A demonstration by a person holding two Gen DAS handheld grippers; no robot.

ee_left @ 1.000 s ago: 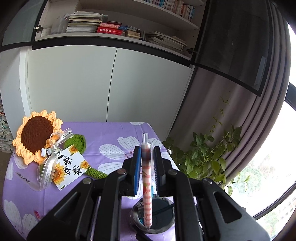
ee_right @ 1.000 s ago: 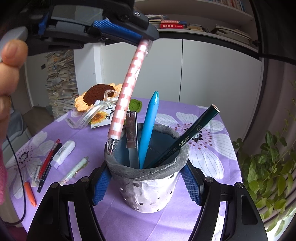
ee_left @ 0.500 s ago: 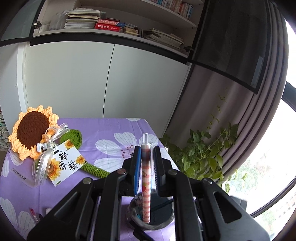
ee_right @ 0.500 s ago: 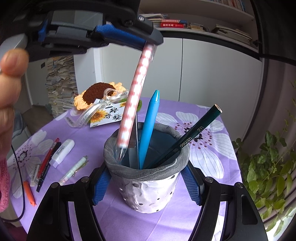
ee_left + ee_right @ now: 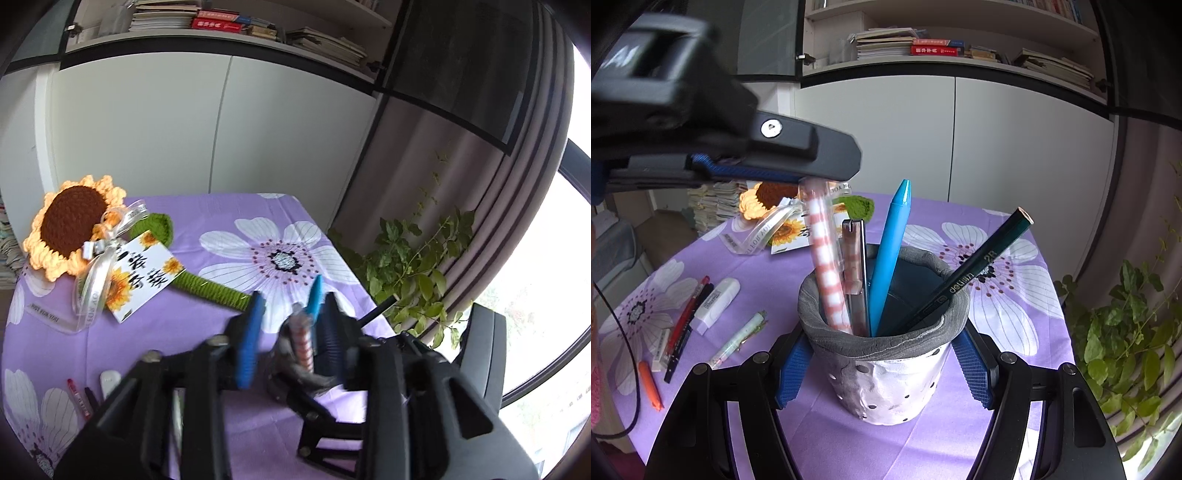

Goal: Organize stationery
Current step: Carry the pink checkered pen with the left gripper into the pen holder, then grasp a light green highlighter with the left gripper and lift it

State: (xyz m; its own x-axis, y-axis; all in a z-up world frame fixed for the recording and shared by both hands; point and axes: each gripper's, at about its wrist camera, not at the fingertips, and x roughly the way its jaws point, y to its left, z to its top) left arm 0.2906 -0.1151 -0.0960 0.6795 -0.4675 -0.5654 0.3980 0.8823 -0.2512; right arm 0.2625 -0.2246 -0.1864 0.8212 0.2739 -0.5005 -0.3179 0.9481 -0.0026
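Left gripper spread wide, blurred, above the pink checked pen leaning at 11 o'clock inside the grey pen holder; right gripper clamped on that holder's walls. Blue pen upright at 12, green pencil slanting toward 2; loose pens on the purple tablecloth at 9.

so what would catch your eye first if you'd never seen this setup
The grey pen pot bristling with a blue pen, a dark green pencil and a pink checked pen, centre foreground between the right gripper's fingers. Behind it, a crocheted sunflower on the purple floral tablecloth.
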